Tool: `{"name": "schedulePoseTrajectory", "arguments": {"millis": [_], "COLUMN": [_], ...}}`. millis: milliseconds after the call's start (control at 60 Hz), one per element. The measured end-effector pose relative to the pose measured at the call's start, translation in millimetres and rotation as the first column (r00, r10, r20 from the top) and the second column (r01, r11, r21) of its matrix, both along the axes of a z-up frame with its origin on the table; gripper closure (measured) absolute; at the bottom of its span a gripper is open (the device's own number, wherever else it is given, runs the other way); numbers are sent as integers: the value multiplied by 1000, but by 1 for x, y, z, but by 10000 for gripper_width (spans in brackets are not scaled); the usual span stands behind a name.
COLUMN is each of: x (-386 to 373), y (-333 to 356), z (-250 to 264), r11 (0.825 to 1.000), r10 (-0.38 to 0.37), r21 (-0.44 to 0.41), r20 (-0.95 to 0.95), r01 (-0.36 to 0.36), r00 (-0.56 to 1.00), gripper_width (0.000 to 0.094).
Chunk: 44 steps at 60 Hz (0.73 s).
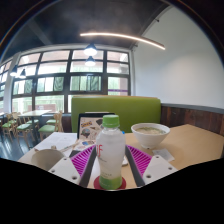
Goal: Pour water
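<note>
A clear plastic water bottle [111,150] with a green cap and a green-and-white label stands upright between my fingers, its base on a round red coaster [110,184]. My gripper [110,165] is closed about it, and the pink pads [85,157] touch its sides with no gap showing. A white bowl [150,133] with a pink rim stands on the table [190,145] beyond the right finger, to the right of the bottle.
A white plate [55,142] lies beyond the left finger. An upright menu card [91,126] stands behind the bottle. A green bench back [135,108] and a wooden wall panel run behind the table. Chairs and windows are far left.
</note>
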State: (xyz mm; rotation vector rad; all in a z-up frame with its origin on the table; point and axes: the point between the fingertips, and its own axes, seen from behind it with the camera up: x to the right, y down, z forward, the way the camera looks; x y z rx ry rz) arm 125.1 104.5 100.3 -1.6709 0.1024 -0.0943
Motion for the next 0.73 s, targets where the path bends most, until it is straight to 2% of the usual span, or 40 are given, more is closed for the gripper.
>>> {"name": "schedulePoseTrajectory", "arguments": {"millis": [50, 83, 183, 333, 500, 583, 733], "x": [-2, -3, -7, -16, -47, -58, -67], "y": [-9, -18, -49, -125, -217, -258, -301], "z": [7, 12, 30, 58, 74, 68, 70], "r11": [1000, 1000, 1000, 1000, 998, 998, 994], "r10": [3, 7, 19, -2, 56, 64, 95], "r21": [-3, 3, 13, 10, 39, 25, 59], "r20": [-5, -8, 1, 26, -20, -51, -80], "r01": [-3, -7, -19, 2, -55, -63, -90], "r00": [1000, 1000, 1000, 1000, 998, 997, 992], "gripper_width": [136, 89, 114, 111, 112, 109, 113]}}
